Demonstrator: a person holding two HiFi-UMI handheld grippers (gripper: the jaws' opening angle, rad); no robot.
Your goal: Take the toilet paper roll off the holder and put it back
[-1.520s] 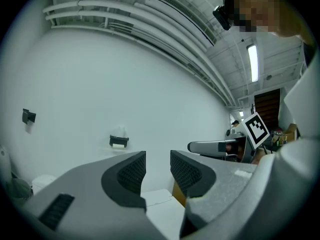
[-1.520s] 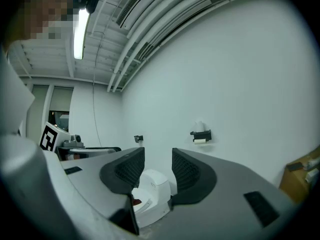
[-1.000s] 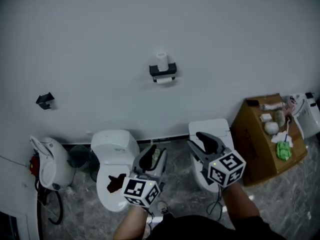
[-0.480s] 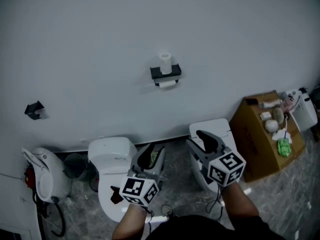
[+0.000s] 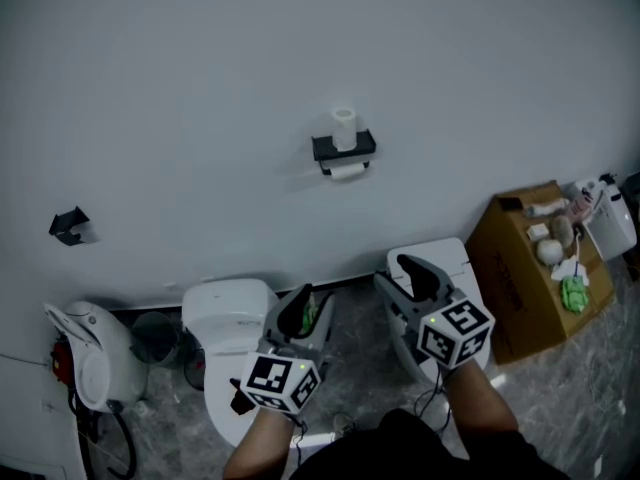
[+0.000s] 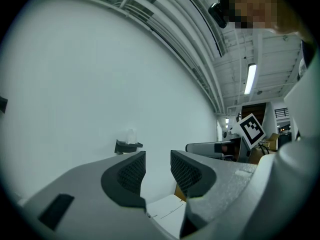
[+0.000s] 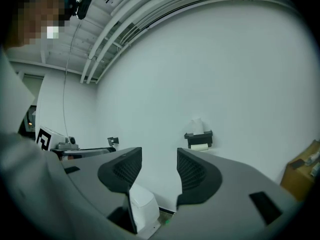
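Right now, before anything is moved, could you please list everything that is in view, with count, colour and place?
holder: one, black, on the wall, centre
roll: two, white; one upright on the holder, one under it
bracket: one, black, on the wall, left
toilet: two, white, below the holder
bin: one, grey, left of the left toilet
appliance: one, white, far left
box: one, brown, right
small items: several, mixed colours, on the box
container: one, white, beside the box
left claw: one, grey, open, empty
right claw: one, grey, jaws have just been opening, nothing between them
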